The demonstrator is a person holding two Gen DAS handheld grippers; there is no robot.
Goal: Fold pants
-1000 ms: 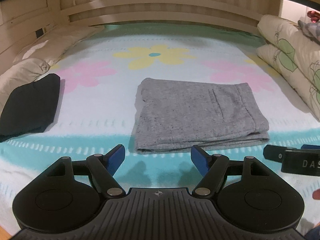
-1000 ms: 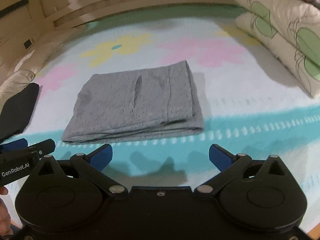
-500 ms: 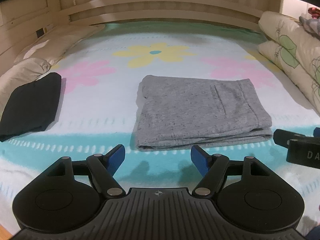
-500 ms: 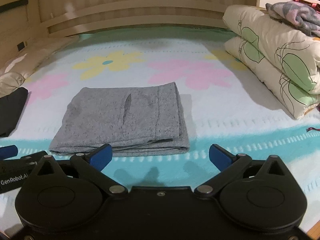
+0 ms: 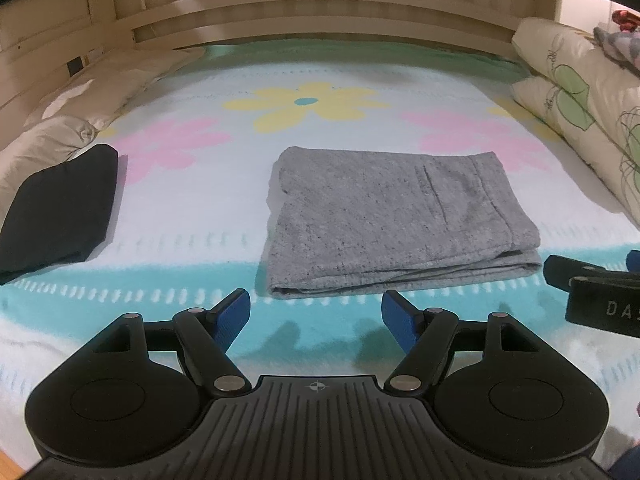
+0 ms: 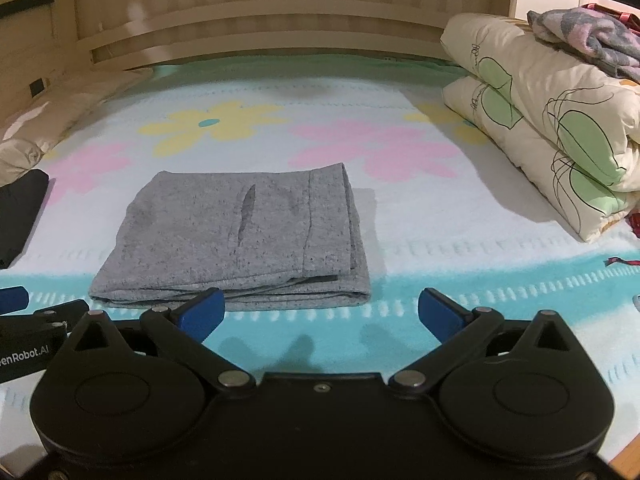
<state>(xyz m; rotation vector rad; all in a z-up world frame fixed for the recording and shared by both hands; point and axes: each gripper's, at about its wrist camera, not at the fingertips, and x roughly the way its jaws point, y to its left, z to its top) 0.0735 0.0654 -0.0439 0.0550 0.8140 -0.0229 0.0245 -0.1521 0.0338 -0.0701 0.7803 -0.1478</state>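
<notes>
Grey pants (image 5: pixel 392 220) lie folded into a flat rectangle on the flowered bedspread (image 5: pixel 304 104); they also show in the right wrist view (image 6: pixel 240 240). My left gripper (image 5: pixel 316 312) is open and empty, just short of the pants' near edge. My right gripper (image 6: pixel 320 308) is open and empty, near the pants' near right corner. Each gripper shows at the edge of the other's view: the right gripper (image 5: pixel 592 284) and the left gripper (image 6: pixel 32 320).
A folded black garment (image 5: pixel 60 208) lies at the left. A beige pillow (image 5: pixel 80 120) sits beyond it. A folded quilt (image 6: pixel 552 128) with green leaves is stacked at the right, a patterned cloth (image 6: pixel 588 36) on top. A wooden headboard (image 5: pixel 320 4) closes the far side.
Both grippers stayed open and empty. The right gripper's view levelled and shifted right, so the pants sit further left in it. The left view barely changed.
</notes>
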